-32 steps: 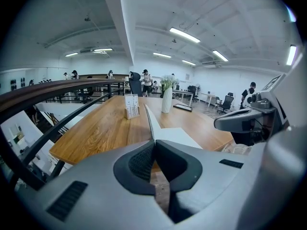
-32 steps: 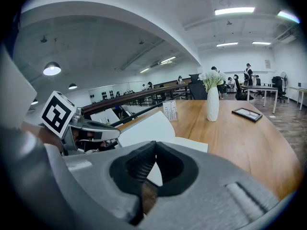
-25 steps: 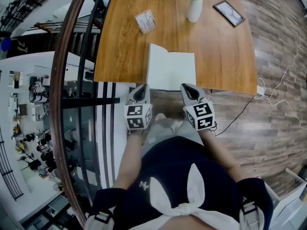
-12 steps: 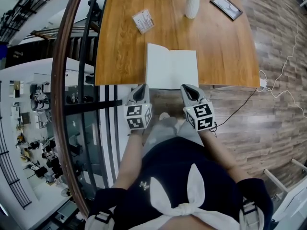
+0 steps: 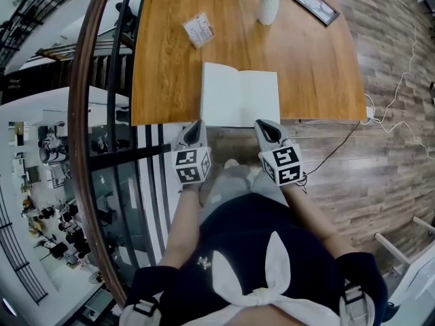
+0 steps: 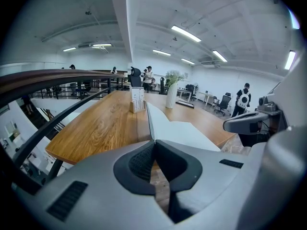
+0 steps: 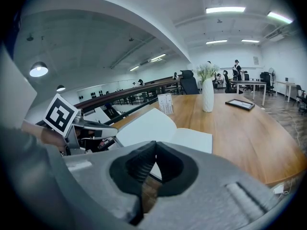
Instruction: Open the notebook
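The white notebook [image 5: 240,98] lies open with blank pages at the near edge of the wooden table [image 5: 163,60]; its left page [image 6: 152,119] stands partly raised. My left gripper [image 5: 197,129] hovers just off the table edge below the notebook's left corner, jaws shut and holding nothing. My right gripper [image 5: 264,128] sits below the notebook's right corner, jaws shut and empty too. In the right gripper view the open notebook [image 7: 158,128] lies just ahead of the tips, and the left gripper [image 7: 86,128] shows at the left.
A white vase with flowers [image 5: 268,4], a small card stand [image 5: 198,30] and a framed picture [image 5: 316,7] stand farther back on the table. A curved railing [image 5: 95,114] runs along the left. A cable [image 5: 387,124] trails over the wooden floor at right.
The left gripper has drifted slightly left and away from the notebook's edge. The right gripper has stayed put. The view has shifted a little, so the table sits higher in frame.
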Available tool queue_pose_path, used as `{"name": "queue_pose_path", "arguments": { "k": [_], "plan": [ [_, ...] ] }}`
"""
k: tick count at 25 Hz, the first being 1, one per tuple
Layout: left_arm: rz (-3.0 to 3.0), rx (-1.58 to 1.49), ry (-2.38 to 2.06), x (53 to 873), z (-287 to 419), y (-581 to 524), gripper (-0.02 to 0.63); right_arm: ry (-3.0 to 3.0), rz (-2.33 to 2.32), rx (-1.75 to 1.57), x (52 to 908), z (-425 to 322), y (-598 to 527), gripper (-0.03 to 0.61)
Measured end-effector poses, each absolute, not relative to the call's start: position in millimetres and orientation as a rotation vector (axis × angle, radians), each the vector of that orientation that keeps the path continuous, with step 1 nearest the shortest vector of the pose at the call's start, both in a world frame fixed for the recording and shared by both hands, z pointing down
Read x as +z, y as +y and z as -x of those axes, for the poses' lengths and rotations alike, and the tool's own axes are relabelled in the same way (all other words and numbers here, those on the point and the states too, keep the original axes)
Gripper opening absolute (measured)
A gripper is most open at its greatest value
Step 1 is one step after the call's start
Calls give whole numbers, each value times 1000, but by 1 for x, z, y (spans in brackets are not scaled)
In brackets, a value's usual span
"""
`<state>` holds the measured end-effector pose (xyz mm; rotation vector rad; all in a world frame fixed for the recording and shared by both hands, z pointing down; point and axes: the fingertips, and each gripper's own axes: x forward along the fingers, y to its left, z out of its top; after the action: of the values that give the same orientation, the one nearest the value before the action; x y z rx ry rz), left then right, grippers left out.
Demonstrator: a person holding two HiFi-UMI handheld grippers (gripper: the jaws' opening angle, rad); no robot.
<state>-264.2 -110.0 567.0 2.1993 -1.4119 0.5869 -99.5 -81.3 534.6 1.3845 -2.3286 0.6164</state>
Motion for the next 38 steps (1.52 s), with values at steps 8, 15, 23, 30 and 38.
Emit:
{"name": "queue_pose_path", "arguments": {
  "k": [8,15,23,30,38],
  "plan": [
    [-2180,608,-1395,584,275,-111,21,-2314,-1383,612,538,106,-86,-2],
    [-2158,638,-1383,599,284,-113,21,-2306,-1391,607,537,110,-91,-2],
    [-2098,681,-1394,625,294,-112,21,-2281,-1420,614,542,98,-88,-2],
    [-2069,721,-1398,638,293,-108,21,-2258,-1447,621,542,81,-79,-2],
    [-2046,760,-1394,652,295,-111,21,-2248,-1464,609,542,77,-79,-2]
  ]
}}
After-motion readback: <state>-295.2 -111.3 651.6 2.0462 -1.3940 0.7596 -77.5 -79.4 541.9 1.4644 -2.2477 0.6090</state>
